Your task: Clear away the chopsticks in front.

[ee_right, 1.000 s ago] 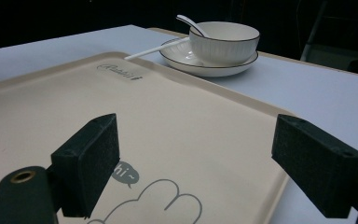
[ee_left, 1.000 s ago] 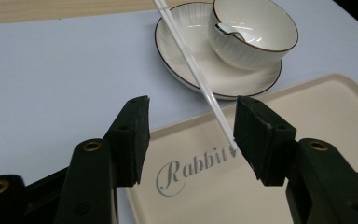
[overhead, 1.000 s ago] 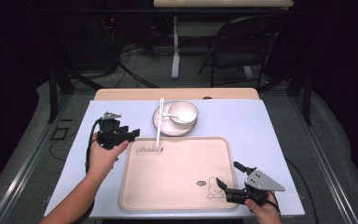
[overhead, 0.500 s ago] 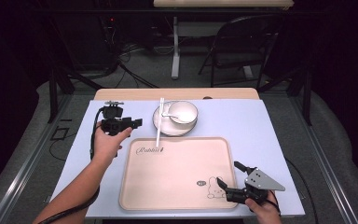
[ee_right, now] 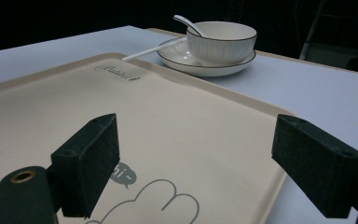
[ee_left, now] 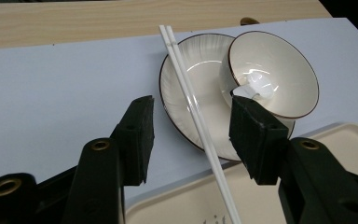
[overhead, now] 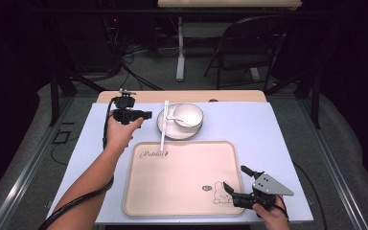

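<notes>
A beige tray (overhead: pixel 182 177) with a rabbit print lies at the table's near middle. Behind it a white plate (overhead: pixel 172 130) carries a bowl (overhead: pixel 188 114) with a white spoon (overhead: pixel 175 118) in it. White chopsticks (overhead: pixel 164 127) lie across the plate's left side onto the tray's far rim. My left gripper (overhead: pixel 146 115) hovers left of the plate, open; its jaws have just been closing with nothing gripped. In the left gripper view (ee_left: pixel 196 135) the chopsticks (ee_left: pixel 191 102) run between the jaws, untouched. My right gripper (overhead: pixel 235 178) rests open at the tray's near right corner (ee_right: pixel 191 172).
The pale blue table top (overhead: pixel 249 124) has a wooden strip (overhead: pixel 182 96) along its far edge. Beyond it on the dark floor stand a folding chair (overhead: pixel 249 43) and table legs. The left gripper's cable trails along the forearm to the table's near edge.
My left hand has moved from beside the tray's far left corner away from me and right, toward the plate. The right gripper has kept still.
</notes>
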Demonstrator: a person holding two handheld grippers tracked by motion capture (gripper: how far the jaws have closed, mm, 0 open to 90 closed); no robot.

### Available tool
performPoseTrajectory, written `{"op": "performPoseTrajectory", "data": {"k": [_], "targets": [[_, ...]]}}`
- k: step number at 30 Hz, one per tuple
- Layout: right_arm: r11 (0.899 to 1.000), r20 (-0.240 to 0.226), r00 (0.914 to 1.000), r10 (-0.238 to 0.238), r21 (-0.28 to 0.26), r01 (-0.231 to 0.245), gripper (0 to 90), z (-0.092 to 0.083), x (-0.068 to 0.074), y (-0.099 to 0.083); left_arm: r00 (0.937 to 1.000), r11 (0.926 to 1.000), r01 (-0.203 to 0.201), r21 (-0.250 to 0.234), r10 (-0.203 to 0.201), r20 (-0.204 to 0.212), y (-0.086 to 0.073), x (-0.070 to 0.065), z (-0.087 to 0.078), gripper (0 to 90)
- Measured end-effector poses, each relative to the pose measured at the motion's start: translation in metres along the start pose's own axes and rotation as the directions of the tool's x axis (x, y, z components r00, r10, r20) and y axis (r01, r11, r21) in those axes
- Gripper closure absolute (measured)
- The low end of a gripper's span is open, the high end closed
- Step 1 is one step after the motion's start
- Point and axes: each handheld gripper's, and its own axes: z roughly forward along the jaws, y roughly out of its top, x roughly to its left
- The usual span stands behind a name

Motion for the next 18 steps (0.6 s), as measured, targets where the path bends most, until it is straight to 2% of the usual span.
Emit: {"op": "performPoseTrajectory", "data": {"k": [5, 9, 10, 15, 18], "targets": [[1.0, -0.001, 1.0, 0.0, -0.001, 0.0, 14.3, 0.0, 0.0, 0.0, 0.9999, 0.9999, -0.001, 0.011, 0.001, -0.012, 0.005, 0.001, 0.007, 53.8], [1.0, -0.002, 1.0, 0.001, 0.0, -0.001, 14.3, 0.0, -0.001, 0.0, 0.9995, 0.9996, 0.019, 0.019, -0.018, -0.024, 0.007, 0.005, 0.016, 55.1], [1.0, -0.002, 1.0, 0.001, 0.0, -0.001, 14.3, 0.0, -0.001, 0.0, 0.9991, 0.9991, 0.036, 0.021, -0.035, -0.024, 0.008, 0.008, 0.02, 55.1], [1.0, -0.003, 1.0, 0.0, 0.0, 0.0, 14.3, 0.0, -0.001, 0.0, 0.9985, 0.9985, 0.051, 0.02, -0.05, -0.022, 0.006, 0.014, 0.029, 55.2], [1.0, -0.004, 1.0, -0.001, 0.0, 0.001, 14.3, 0.0, -0.001, 0.0, 0.9977, 0.9972, 0.066, 0.033, -0.066, -0.015, 0.003, 0.017, 0.035, 58.2]]}}
